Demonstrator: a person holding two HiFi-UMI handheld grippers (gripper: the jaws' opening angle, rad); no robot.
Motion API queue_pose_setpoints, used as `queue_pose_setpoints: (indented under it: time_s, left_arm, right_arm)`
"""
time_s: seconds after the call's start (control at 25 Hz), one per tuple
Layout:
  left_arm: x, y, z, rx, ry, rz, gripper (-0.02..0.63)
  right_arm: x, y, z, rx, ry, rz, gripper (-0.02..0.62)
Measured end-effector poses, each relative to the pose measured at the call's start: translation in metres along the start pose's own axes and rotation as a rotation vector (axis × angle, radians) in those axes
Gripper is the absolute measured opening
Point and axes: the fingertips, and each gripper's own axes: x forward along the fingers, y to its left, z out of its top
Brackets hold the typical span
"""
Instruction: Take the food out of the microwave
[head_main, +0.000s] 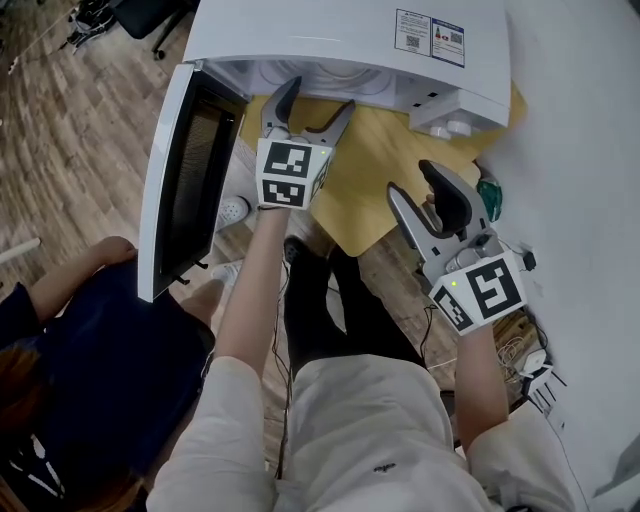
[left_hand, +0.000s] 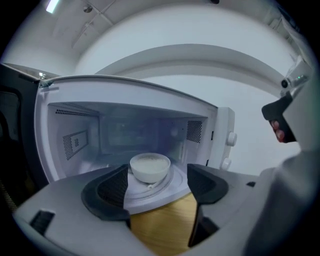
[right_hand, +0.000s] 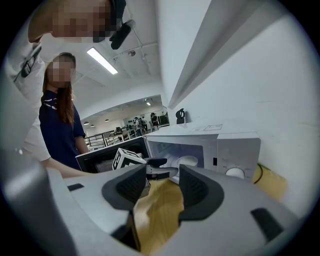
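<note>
**Head view.** The microwave (head_main: 340, 30) stands on the yellow bench (head_main: 375, 175), and its door (head_main: 190, 170) swings wide on its left side. The left tool (head_main: 318, 100) hangs at the mouth of the microwave with its jaws spread and nothing between them. The right tool (head_main: 412, 180) sits in front of the microwave's control side, farther from the opening, also spread and empty. The food itself is hidden here under the microwave's top.

**Left gripper view.** The step in hand looks like the reach for the bowl (left_hand: 149, 167). It sits in the middle of the microwave on the round glass turntable (left_hand: 175, 184), directly ahead of the gap between the spread jaws and not touched by either. To do this well, I judge:
- the tool should go in nearly level;
- one pad should pass on each side of the bowl wall, then clamp firmly below the rim;
- the bowl should lift just clear of the turntable before it is drawn straight out, so nothing spills.

The bowl is white, round and smooth-sided, filled close to the rim with something pale. What the filling is, I cannot tell.

**Right gripper view.** The right tool's jaws stand apart, with only the bench visible beyond them. From here the bowl (right_hand: 187, 161) shows as a white shape inside the open microwave. A person in dark blue (right_hand: 60, 125) stands beyond the microwave's door.
</note>
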Motion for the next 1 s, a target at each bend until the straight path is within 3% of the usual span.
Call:
queue_pose_setpoints:
  time_s: [1.0]
  left_arm:
    - [0.074,0.020,-0.018,0.043,0.050,0.019,0.466]
  right_arm:
    - [0.003,-0.011,-0.015,0.034,0.009,0.005,0.190]
